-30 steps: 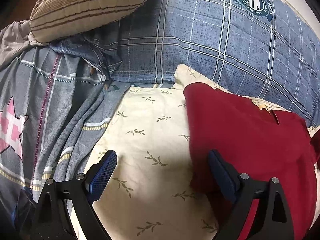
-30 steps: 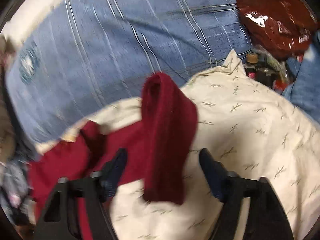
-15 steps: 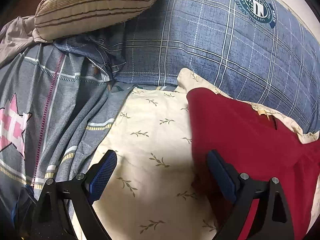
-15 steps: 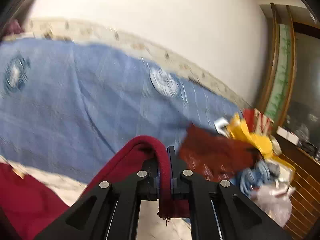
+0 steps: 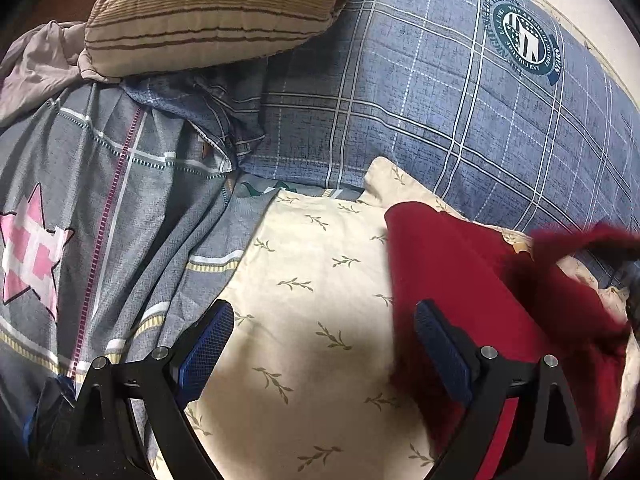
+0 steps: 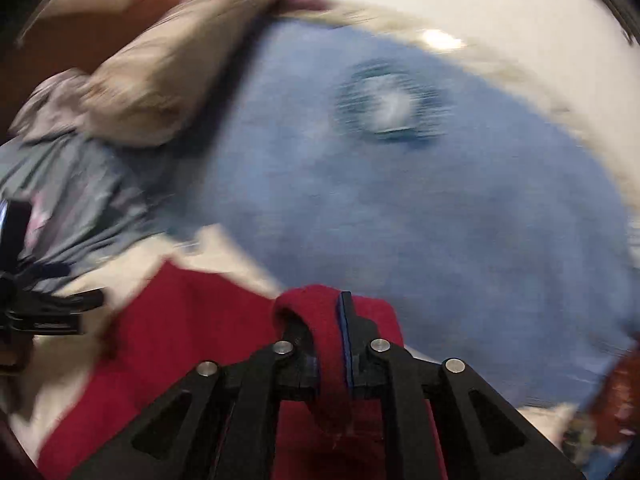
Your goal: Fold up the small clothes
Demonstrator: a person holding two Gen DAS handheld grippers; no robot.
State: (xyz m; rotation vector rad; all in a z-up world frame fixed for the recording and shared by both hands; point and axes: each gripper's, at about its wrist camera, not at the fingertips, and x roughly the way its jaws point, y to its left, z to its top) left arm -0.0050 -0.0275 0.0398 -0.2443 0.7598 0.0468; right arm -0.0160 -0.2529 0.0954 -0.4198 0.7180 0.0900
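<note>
We work over a bed spread with a cream leaf-print sheet point(image 5: 304, 280). Nearest us, our left tool point(image 5: 324, 344) hangs wide apart above that sheet, gripping nothing, its right finger at the edge of the red garment point(image 5: 460, 280). The garment lies flat to the right of the sheet, its long axis running from us toward the far right. Our right tool point(image 6: 332, 340) is clamped tight on a fold of the same red cloth point(image 6: 192, 332), lifted off the bed; that view is blurred. Beyond lie a blue plaid quilt point(image 5: 400, 92), a grey star-print cover point(image 5: 100, 208) and a striped pillow point(image 5: 216, 20).
</note>
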